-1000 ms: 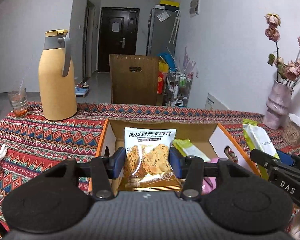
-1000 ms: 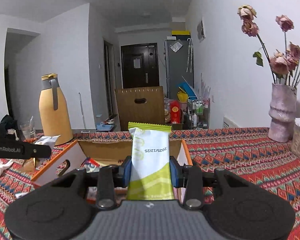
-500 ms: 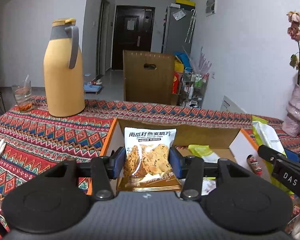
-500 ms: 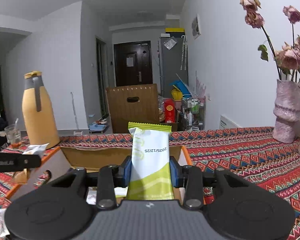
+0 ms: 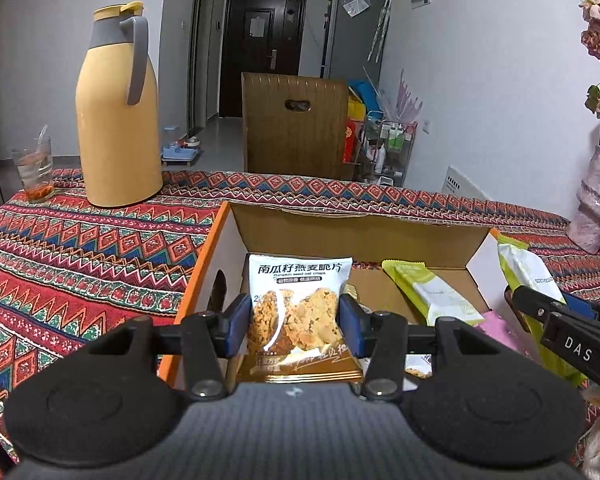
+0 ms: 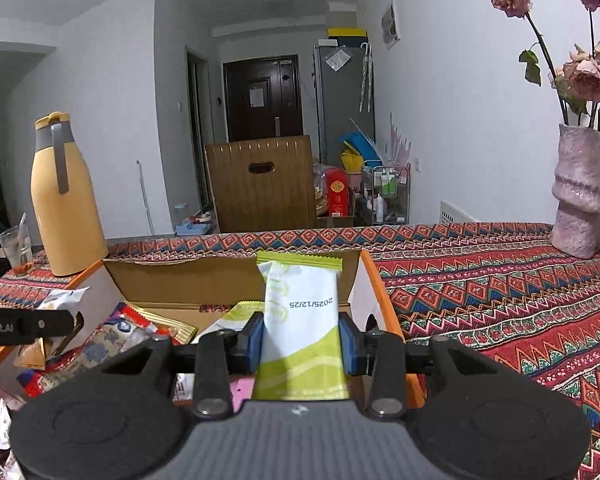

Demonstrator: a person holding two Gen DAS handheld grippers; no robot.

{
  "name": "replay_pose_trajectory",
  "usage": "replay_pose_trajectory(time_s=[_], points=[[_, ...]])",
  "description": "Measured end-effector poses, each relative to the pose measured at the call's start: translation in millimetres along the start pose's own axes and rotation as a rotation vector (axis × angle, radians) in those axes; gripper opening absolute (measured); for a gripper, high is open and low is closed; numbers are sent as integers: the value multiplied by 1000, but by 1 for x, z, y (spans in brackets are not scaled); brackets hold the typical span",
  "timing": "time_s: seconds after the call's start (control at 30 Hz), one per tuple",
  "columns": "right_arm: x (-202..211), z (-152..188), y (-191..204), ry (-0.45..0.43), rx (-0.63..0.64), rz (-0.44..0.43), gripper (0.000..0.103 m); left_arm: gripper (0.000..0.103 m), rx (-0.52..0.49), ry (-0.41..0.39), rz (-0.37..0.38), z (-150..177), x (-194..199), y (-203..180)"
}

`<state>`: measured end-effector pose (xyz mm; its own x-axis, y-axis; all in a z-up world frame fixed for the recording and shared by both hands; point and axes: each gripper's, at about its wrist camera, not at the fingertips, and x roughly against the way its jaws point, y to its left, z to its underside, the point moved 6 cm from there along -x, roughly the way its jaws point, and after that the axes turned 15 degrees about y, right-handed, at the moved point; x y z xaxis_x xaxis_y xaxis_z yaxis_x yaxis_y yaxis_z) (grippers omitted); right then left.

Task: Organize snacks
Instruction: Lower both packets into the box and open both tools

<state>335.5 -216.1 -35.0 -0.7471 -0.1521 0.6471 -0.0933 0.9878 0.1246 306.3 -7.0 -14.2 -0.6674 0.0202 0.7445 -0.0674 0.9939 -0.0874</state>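
Grippers are each pinching a snack over the open orange-edged cardboard box (image 5: 220,248) at frame centre: left gripper (image 5: 296,330) clamping the white-and-brown oat-crisp packet (image 5: 300,312), right gripper (image 6: 302,340) squeezing the green-and-white bar wrapper (image 6: 304,320) (lowering both inside before letting go seems wise).

Between my left gripper's (image 5: 296,322) blue rubbery pads (image 5: 238,322), a glossy foil oat-crisp packet (image 5: 298,316); at two o'clock, a matt green-and-white wrapper (image 5: 434,298) lying in the raw brown cardboard box (image 5: 356,236); my right gripper (image 6: 300,340) pinches a smooth satin snack bar (image 6: 300,320); woven patterned cloth (image 6: 500,288) beneath; matt plastic flask (image 5: 116,108) at ten o'clock.
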Motion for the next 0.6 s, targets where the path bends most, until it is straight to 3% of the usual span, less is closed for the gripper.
replay_pose_trajectory(time_s=[0.1, 0.17, 0.2, 0.23, 0.27, 0.3, 0.37, 0.43, 0.6], points=[[0, 1, 0, 3, 1, 3, 38, 51, -7, -2, 1, 1, 1, -2], [0, 0, 0, 9, -2, -2, 40, 64, -10, -11, 1, 2, 4, -3], [0, 0, -1, 9, -6, -1, 40, 77, -6, -21, 1, 2, 6, -2], [1, 0, -2, 10, -9, -2, 44, 86, -2, -33, -5, 1, 8, -2], [1, -1, -3, 10, -13, -2, 57, 90, 4, -42, -9, 1, 10, -1], [2, -1, -4, 6, -20, -4, 65, 101, 11, -48, -10, 1, 11, 0], [5, -1, -6, -2, -29, -4, 91, 103, 27, -64, -24, 0, 15, 2], [7, -1, -7, -8, -35, -4, 101, 103, 33, -57, -19, 0, 15, 3], [11, -1, -7, -18, -40, 1, 103, 103, 45, -47, -33, -1, 15, 5]])
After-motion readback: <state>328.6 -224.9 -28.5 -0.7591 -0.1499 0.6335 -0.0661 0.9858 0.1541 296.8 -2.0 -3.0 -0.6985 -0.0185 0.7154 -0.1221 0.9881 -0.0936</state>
